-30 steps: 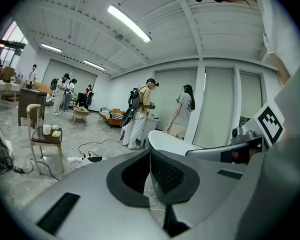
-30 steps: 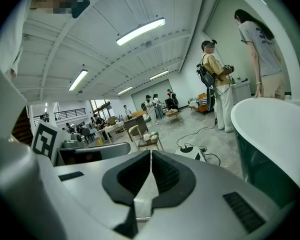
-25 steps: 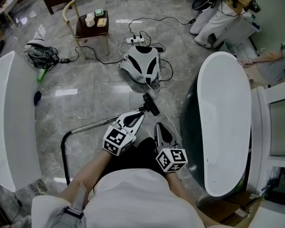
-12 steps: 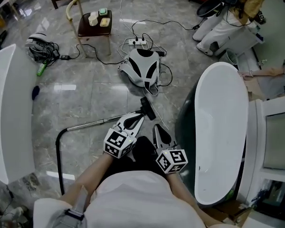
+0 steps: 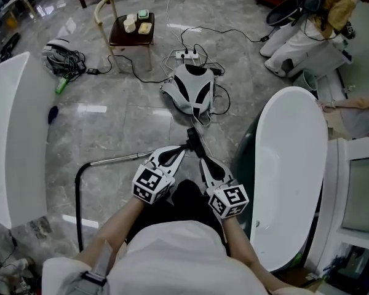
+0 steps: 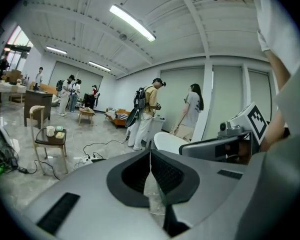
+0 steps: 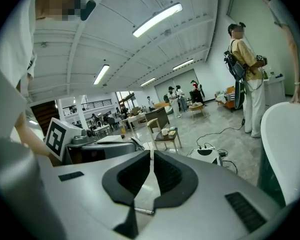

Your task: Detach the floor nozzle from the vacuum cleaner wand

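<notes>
A metal wand lies on the floor, its long axis running left to right, with the black nozzle at its right end. The left claw and right claw, both closed and empty, point at the nozzle from just beside it, the left slightly nearer the joint.

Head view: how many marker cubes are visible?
2. One cube sits on the left gripper, lower centre. The second cube sits on the right gripper, just to its right. None appear hidden.
</notes>
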A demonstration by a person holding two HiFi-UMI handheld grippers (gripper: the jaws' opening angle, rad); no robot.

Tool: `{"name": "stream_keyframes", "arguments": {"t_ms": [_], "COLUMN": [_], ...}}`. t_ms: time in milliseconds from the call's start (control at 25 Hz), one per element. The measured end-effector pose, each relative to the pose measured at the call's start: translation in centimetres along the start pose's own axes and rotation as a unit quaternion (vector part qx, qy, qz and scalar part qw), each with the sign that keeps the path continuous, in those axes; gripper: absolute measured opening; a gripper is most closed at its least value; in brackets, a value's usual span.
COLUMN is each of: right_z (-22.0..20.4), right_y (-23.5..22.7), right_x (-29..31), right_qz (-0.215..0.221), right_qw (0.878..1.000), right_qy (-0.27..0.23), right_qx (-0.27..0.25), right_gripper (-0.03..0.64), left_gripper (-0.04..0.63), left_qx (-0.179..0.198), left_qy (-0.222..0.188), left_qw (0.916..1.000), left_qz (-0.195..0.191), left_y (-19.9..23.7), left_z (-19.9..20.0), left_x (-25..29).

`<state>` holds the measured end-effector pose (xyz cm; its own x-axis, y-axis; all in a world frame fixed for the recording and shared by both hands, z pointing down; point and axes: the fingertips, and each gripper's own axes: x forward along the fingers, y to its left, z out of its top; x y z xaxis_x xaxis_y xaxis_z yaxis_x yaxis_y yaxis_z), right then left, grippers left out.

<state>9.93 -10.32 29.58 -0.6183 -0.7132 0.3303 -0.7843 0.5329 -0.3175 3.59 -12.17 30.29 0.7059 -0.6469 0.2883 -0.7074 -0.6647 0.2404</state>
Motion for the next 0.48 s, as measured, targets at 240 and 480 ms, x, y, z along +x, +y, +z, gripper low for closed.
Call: {"name": "stream_keyframes", "arguments": {"t_ms": [240, 480], "right_z": [0.5, -2.0], "right_y": [-1.3, -3.3], "right_x": [0.9, 2.8], "right_qz": [0.043, 0.072], "right_qw": [0.999, 0.994], "right_qy": [0.025, 0.071], "right_qx": [-0.018, -0.033], "right_gripper": [0.02, 0.02], "left_gripper": [0.012, 0.012], "left_qx": [0.019, 0.027], "left_qy": [0.023, 0.061], "left_qw": [0.9995, 0.9978], "left_qz": [0.008, -0.003], "left_y": [1.5, 2.9], "left_z": [0.3, -2.4], "left_x": [1.0, 2.6]}}
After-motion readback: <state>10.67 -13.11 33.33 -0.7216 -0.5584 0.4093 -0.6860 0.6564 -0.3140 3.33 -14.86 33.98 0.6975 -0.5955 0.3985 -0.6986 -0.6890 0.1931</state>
